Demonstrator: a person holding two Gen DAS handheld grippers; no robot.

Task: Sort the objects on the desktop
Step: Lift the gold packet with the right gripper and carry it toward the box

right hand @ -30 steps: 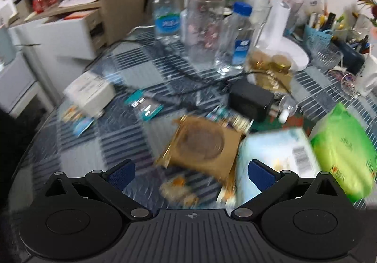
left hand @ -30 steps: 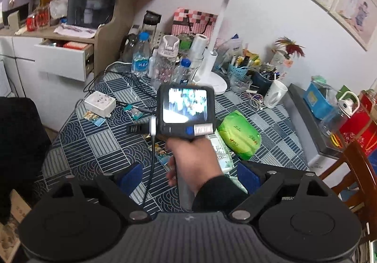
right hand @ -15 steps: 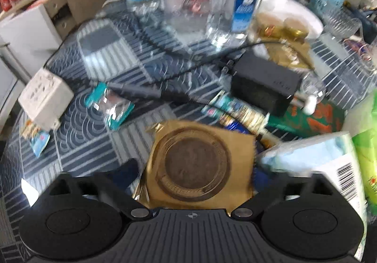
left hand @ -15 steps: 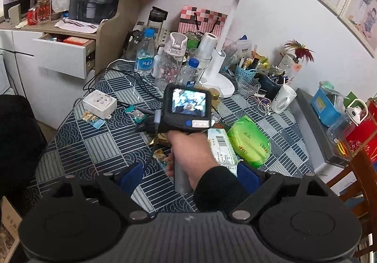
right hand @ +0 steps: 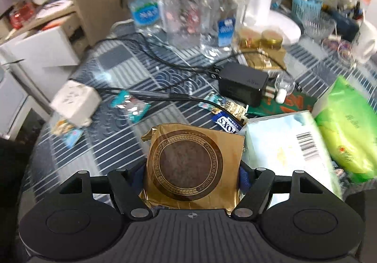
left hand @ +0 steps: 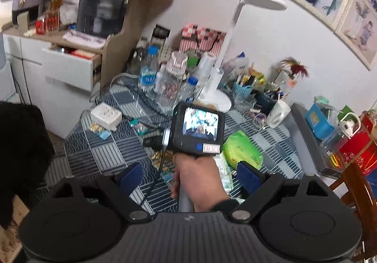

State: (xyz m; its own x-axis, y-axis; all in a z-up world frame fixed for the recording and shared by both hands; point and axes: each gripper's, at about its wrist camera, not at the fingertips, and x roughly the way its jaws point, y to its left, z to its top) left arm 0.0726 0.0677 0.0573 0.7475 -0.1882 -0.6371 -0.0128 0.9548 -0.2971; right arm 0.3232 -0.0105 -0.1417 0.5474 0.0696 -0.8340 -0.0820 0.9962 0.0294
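While the right tongs grip a gold mooncake packet by its two side edges, blue pads pressed against the foil, the packet sits just above the patterned tabletop, immediately left of a pale blue tissue pack. Beyond the tissue pack lies a green pouch. A black power adapter rests farther back from the packet, with its cable trailing left toward a white socket cube. Water bottles stand at the tabletop's far side. From the other camera, the left tongs stand wide with nothing between them, hovering behind the person's hand, which holds the right device's handle.
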